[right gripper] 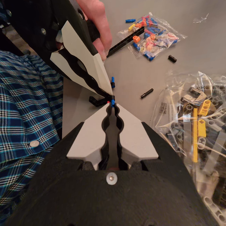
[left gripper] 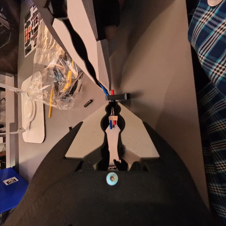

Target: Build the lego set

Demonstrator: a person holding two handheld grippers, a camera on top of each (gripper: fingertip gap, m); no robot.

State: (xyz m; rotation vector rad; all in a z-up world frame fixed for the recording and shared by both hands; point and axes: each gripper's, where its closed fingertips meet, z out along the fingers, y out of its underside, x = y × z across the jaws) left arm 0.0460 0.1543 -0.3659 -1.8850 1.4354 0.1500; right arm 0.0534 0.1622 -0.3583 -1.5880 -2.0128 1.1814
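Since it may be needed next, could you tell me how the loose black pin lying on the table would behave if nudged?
The black pin looks round and lies on its side on the smooth grey table, so it would probably roll. It seems small and light, so closed fingertips might flick it away.

Small black beam (left gripper: 117, 96) carrying red and blue pins, held above the table.

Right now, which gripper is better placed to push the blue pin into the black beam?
Right. The right gripper has its fingers shut on the blue pin, at the black beam; the left gripper only holds that beam.
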